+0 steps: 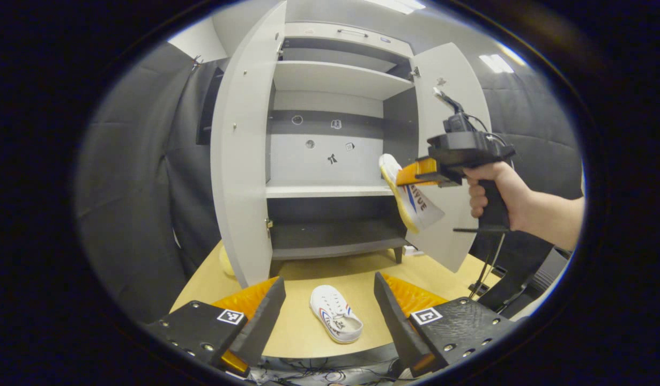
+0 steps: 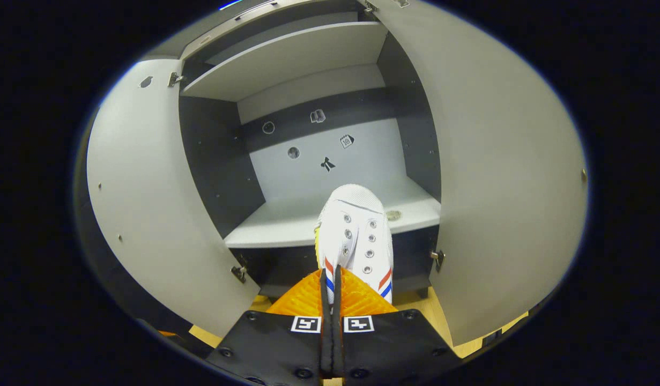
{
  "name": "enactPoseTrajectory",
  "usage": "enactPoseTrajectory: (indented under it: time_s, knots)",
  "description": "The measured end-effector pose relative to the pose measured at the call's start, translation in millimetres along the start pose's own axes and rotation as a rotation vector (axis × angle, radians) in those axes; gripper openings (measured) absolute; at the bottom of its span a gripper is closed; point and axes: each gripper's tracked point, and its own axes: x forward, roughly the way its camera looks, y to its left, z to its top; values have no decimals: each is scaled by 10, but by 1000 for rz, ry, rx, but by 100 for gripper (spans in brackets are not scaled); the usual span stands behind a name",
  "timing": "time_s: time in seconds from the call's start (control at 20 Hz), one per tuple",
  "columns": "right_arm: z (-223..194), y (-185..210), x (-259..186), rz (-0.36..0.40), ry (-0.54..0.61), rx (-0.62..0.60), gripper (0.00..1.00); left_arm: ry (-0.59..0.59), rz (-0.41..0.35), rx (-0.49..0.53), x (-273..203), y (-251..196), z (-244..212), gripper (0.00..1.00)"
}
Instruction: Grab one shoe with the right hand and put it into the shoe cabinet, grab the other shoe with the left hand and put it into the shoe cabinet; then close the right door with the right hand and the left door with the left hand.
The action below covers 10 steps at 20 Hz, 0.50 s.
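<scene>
A white shoe (image 2: 356, 236) with red and blue stripes is clamped in my right gripper (image 2: 332, 292), toe pointing into the open shoe cabinet (image 2: 330, 214) just above its middle shelf. In the left gripper view that same shoe (image 1: 413, 195) hangs in front of the right door (image 1: 447, 161), held by the right gripper (image 1: 413, 172) and a hand (image 1: 493, 193). The second white shoe (image 1: 335, 312) lies on the wooden table (image 1: 308, 279) between the fingers of my open left gripper (image 1: 330, 311), which hovers well above it. Both doors stand wide open.
The left door (image 1: 241, 161) swings out over the table's left part. A yellowish object (image 1: 226, 261) peeks out behind that door's lower edge. Cables (image 1: 319, 372) lie at the table's near edge. Black cloth walls surround the booth.
</scene>
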Motion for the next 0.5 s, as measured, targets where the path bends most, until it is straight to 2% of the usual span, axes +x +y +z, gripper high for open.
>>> enactPoseTrajectory:
  time_s: [0.5]
  knots:
    - [1209,-19,895,10,-160,12,1,-1,157,-75,57,175,153,94]
